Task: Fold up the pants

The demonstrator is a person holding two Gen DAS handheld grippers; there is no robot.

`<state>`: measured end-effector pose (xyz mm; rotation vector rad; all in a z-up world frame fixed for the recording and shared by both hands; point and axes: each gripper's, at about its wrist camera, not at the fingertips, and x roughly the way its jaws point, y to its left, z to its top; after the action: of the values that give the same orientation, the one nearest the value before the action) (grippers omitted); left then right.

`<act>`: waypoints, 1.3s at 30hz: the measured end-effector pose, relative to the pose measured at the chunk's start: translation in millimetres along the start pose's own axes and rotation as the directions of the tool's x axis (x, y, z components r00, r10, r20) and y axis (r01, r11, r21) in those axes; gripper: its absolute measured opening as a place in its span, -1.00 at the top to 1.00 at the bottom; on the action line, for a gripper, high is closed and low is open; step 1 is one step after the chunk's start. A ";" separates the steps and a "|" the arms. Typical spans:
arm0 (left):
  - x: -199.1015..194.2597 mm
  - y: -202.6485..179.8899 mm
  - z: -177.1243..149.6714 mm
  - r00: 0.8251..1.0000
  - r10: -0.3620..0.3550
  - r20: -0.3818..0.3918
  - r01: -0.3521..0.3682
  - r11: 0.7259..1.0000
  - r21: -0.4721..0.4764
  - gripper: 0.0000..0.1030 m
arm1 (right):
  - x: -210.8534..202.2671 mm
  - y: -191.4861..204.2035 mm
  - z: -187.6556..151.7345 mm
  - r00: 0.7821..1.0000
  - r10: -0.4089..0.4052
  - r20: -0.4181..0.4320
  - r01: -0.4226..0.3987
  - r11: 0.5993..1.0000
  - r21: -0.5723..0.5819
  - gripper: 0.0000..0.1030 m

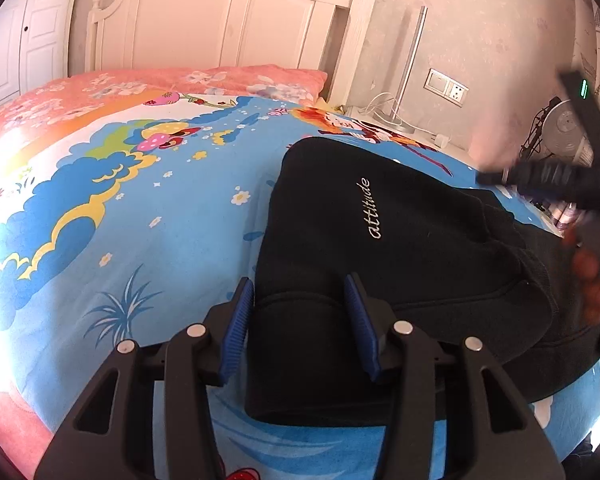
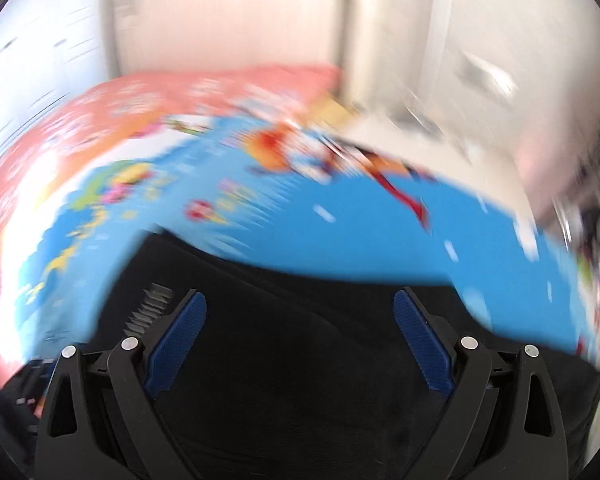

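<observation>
Black pants [image 1: 380, 248] with white "attitude" lettering lie folded on a blue cartoon bedsheet [image 1: 160, 232]. My left gripper [image 1: 298, 292] is open, its blue pads [image 1: 236, 328] apart over the near left end of the pants, holding nothing. The right gripper shows at the far right of the left wrist view [image 1: 580, 176], in a hand, blurred. In the right wrist view the right gripper [image 2: 300, 300] is open wide over the pants [image 2: 300, 380]; that view is blurred by motion.
A pink flowered pillow [image 1: 180, 80] and a white headboard [image 1: 220, 20] stand at the far end of the bed. A lamp pole [image 1: 412, 60], wall sockets [image 1: 446, 86] and a fan [image 1: 568, 132] are beyond the bed's right edge.
</observation>
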<state>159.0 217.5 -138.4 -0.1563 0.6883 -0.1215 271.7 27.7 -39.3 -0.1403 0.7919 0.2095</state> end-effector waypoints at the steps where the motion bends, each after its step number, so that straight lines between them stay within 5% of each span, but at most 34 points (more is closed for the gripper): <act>1: 0.4 0.1 -0.2 1.000 -0.002 0.000 0.002 1.000 -0.004 0.06 | -0.5 17.7 7.5 0.999 0.047 0.005 -0.047 0.998 -0.041 -0.77; 2: 1.2 1.4 -0.2 1.000 -0.009 -0.002 0.009 1.000 -0.013 0.06 | 5.2 31.5 12.2 0.997 0.075 -0.018 -0.076 0.995 -0.066 -0.73; 4: 1.8 3.5 0.5 1.000 -0.019 -0.006 0.019 0.999 -0.026 0.05 | 23.2 58.0 18.8 0.992 0.101 -0.074 -0.108 0.989 -0.104 -0.34; 9: 0.4 1.8 0.4 1.000 -0.015 -0.010 0.014 0.999 -0.034 0.05 | 77.9 99.2 18.1 0.982 0.107 -0.153 -0.133 0.977 -0.169 -0.29; 11: 1.3 5.0 0.2 0.999 -0.031 -0.014 0.030 0.998 -0.061 0.05 | 97.2 99.7 11.6 0.980 0.084 -0.180 -0.115 0.979 -0.169 -0.30; 14: 1.3 6.7 -0.4 0.999 -0.040 -0.015 0.039 0.997 -0.072 0.05 | 106.9 101.8 3.3 0.992 0.022 -0.128 -0.049 0.975 -0.215 -0.70; 16: 1.6 8.2 -1.2 0.999 -0.049 -0.011 0.048 0.995 -0.085 0.05 | 110.2 92.9 1.9 0.991 0.031 -0.133 -0.054 0.983 -0.175 -0.78; 26: -3.3 26.5 -12.2 0.983 -0.184 0.013 0.181 0.950 -0.254 0.02 | 115.4 85.7 1.7 0.987 0.065 -0.145 -0.084 0.988 -0.127 -0.85; 34: -3.8 34.0 -15.0 0.962 -0.271 0.019 0.267 0.932 -0.246 -0.05 | 116.3 81.8 1.4 0.985 0.089 -0.145 -0.105 0.989 -0.107 -0.86; 39: -4.3 41.9 -11.1 0.933 -0.356 -0.054 0.325 0.897 -0.300 -0.04 | 117.0 79.8 1.8 0.983 0.105 -0.148 -0.120 0.988 -0.094 -0.86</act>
<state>151.1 258.1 -151.8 -0.5548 0.7800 -0.3708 333.9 121.1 -125.8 -0.2092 0.9331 0.3503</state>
